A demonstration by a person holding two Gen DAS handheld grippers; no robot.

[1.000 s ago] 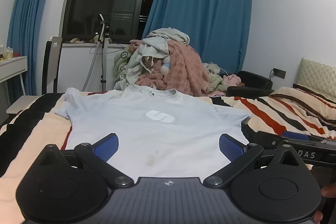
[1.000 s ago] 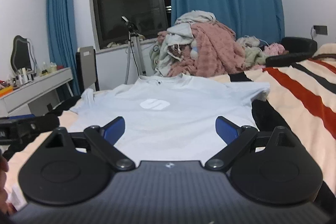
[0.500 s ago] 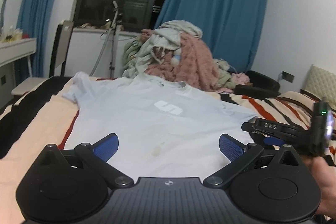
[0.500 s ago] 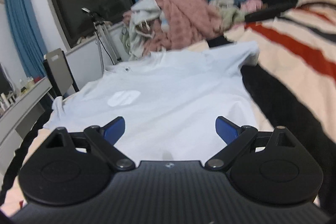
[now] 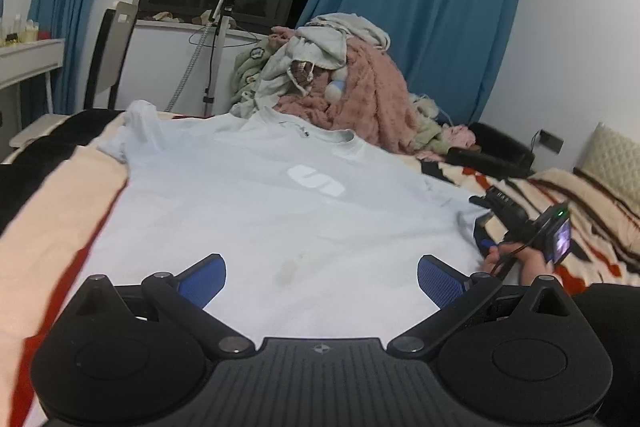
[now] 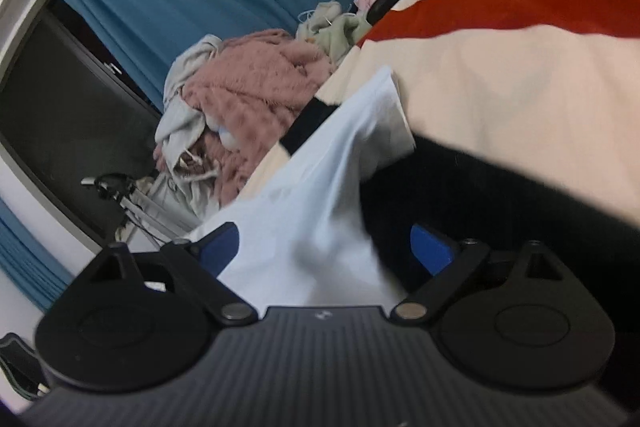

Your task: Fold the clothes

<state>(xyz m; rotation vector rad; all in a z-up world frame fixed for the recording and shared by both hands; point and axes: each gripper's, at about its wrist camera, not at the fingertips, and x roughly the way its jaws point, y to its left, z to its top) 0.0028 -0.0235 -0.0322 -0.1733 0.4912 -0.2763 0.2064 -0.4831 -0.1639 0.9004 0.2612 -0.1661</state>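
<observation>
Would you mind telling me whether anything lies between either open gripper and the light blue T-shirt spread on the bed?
Nothing visible does. The T-shirt lies bare ahead of the left gripper, and the right gripper is already at its right edge, both open. The clothes pile sits beyond the collar.

Left gripper (image 5: 322, 281): black ribbed body, round pivots, silver screws, blue jaws.

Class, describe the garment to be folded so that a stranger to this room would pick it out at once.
Start at the striped bed beneath the blue curtains. In front of the heap of crumpled clothes lies one pale blue T-shirt, spread flat. Unlike the pile, it is smoothed out, with a white logo on the chest and a small brownish stain near the hem.
</observation>
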